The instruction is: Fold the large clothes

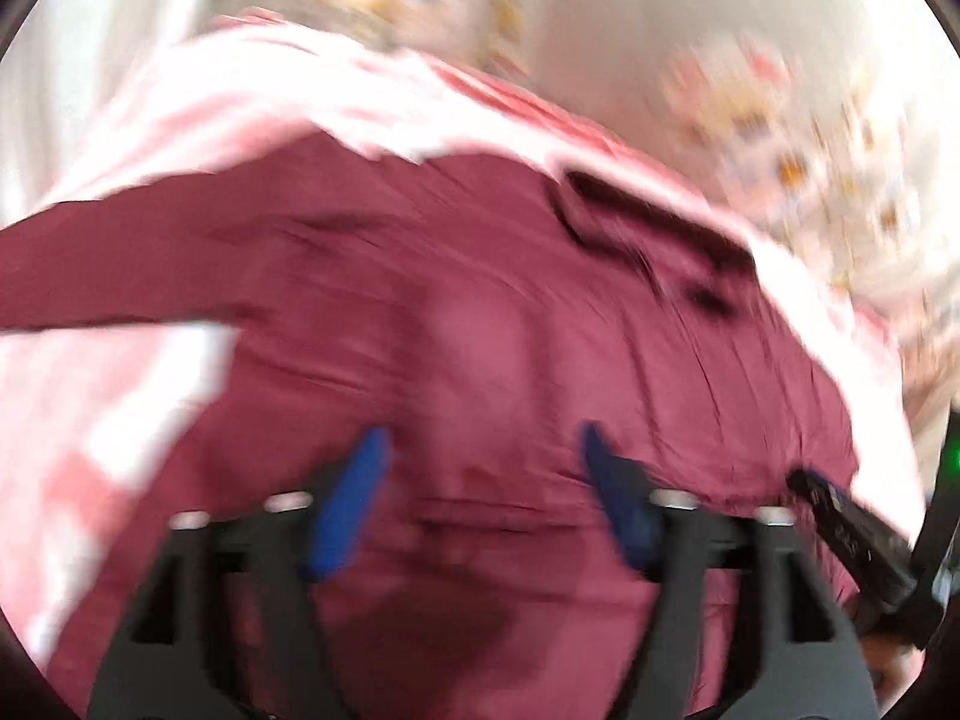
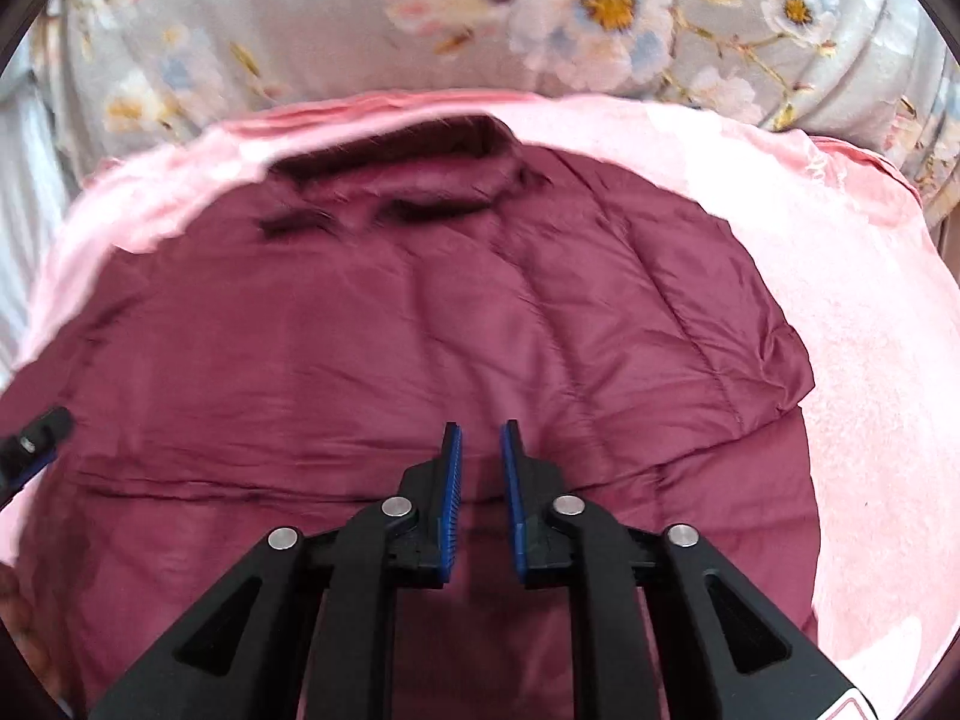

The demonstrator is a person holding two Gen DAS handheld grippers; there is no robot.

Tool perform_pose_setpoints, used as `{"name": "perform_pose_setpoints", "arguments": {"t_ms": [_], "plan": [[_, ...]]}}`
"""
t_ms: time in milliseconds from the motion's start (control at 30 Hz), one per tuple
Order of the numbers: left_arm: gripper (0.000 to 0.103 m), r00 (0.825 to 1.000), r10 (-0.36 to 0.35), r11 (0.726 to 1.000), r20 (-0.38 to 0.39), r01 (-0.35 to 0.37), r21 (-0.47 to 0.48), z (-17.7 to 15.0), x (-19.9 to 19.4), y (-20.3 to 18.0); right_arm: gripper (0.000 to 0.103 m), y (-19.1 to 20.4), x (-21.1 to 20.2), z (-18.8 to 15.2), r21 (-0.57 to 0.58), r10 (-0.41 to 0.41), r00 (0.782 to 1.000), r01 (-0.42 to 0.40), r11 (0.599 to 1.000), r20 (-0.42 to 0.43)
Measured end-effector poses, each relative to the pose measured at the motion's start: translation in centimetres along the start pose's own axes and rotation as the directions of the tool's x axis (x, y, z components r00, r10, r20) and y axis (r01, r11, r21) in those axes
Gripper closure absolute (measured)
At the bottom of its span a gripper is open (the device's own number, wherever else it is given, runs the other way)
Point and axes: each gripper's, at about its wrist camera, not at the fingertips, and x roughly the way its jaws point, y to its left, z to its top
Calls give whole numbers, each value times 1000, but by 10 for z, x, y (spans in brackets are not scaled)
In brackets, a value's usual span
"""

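A pink blanket (image 2: 840, 312) covers the bed; the maroon jacket (image 2: 420, 324) lies beneath both tongs, partly folded, I'd judge. Left gripper (image 1: 480, 498) gapes empty; right gripper (image 2: 480, 462) nearly closed, holding nothing.

Each gripper is built of matte black linkage arms with triangular cut-outs, pinned by round silver rivets — four are seen across the right gripper (image 2: 480, 438). The fingers (image 2: 451, 480) are faced with ribbed blue pads. The left gripper (image 1: 480, 456) is rendered blurred — black arms, blue pads, silver rivets.
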Motion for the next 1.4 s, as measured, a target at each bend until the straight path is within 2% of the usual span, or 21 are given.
{"name": "perform_pose_setpoints", "arguments": {"t_ms": [67, 133, 267, 300, 367, 500, 600, 667, 733, 800, 833, 900, 933, 967, 1033, 1100, 1133, 1167, 1233, 1267, 1400], "plan": [[20, 997, 61, 995, 44, -57, -86, 16, -20, 44, 88, 19, -14, 0, -37, 34, 999, -33, 999, 21], [19, 988, 147, 967, 43, -135, -214, 34, -32, 107, 87, 38, -19, -1, -68, 73, 997, -71, 995, 20], [19, 955, 297, 859, 5, -265, -438, 50, -42, 214, 87, 92, -13, -1, -139, 168, 986, -168, 976, -16], [19, 942, 334, 818, -7, -294, -494, 51, -45, 242, 87, 104, -11, -2, -165, 175, 984, -176, 971, -17], [19, 928, 372, 744, -9, -304, -596, 50, -53, 286, 87, 126, -4, -5, -206, 191, 981, -193, 959, -27], [19, 908, 419, 649, -14, -310, -695, 44, -59, 333, 87, 152, 18, -11, -246, 197, 977, -212, 946, -86], [19, 913, 407, 630, -2, -282, -723, 44, -54, 346, 87, 156, 33, -17, -259, 177, 977, -204, 944, -121], [22, 916, 400, 635, 24, -258, -728, 50, -52, 347, 87, 156, 34, -18, -248, 186, 974, -212, 945, -126], [47, 923, 382, 648, 33, -242, -722, 59, -48, 347, 87, 155, 34, -19, -246, 188, 974, -214, 945, -123], [95, 931, 365, 673, 16, -251, -696, 71, -44, 340, 87, 155, 33, -20, -252, 183, 976, -207, 945, -113], [98, 929, 369, 689, 24, -257, -677, 77, -45, 331, 87, 155, 31, -21, -254, 182, 977, -205, 945, -109], [101, 926, 368, 751, 85, -242, -614, 98, -55, 300, 87, 154, 28, -22, -248, 188, 977, -207, 946, -101], [101, 925, 356, 795, 134, -224, -564, 112, -66, 275, 86, 151, 25, -22, -239, 192, 977, -210, 948, -94], [101, 925, 344, 820, 163, -211, -532, 121, -71, 258, 84, 148, 20, -22, -226, 201, 976, -215, 950, -85], [101, 925, 278, 897, 258, -154, -413, 148, -91, 199, 76, 139, 7, -21, -199, 215, 975, -222, 954, -56], [102, 927, 176, 956, 331, -81, -280, 170, -106, 136, 74, 127, -10, -21, -180, 219, 975, -220, 959, -25], [102, 928, 120, 975, 353, -43, -219, 177, -111, 107, 73, 122, -15, -20, -173, 217, 976, -216, 961, -15], [102, 929, 47, 990, 368, 5, -139, 184, -115, 68, 73, 114, -23, -21, -159, 215, 977, -212, 964, -3], [102, 929, -42, 997, 369, 61, -40, 190, -113, 18, 71, 96, -35, -21, -131, 210, 978, -206, 970, 15], [102, 928, -101, 995, 358, 100, 21, 191, -110, -16, 71, 85, -41, -21, -116, 201, 979, -196, 974, 26], [102, 932, -223, 970, 287, 183, 161, 174, -84, -110, 69, 45, -58, -24, -55, 152, 987, -149, 987, 55]]}}
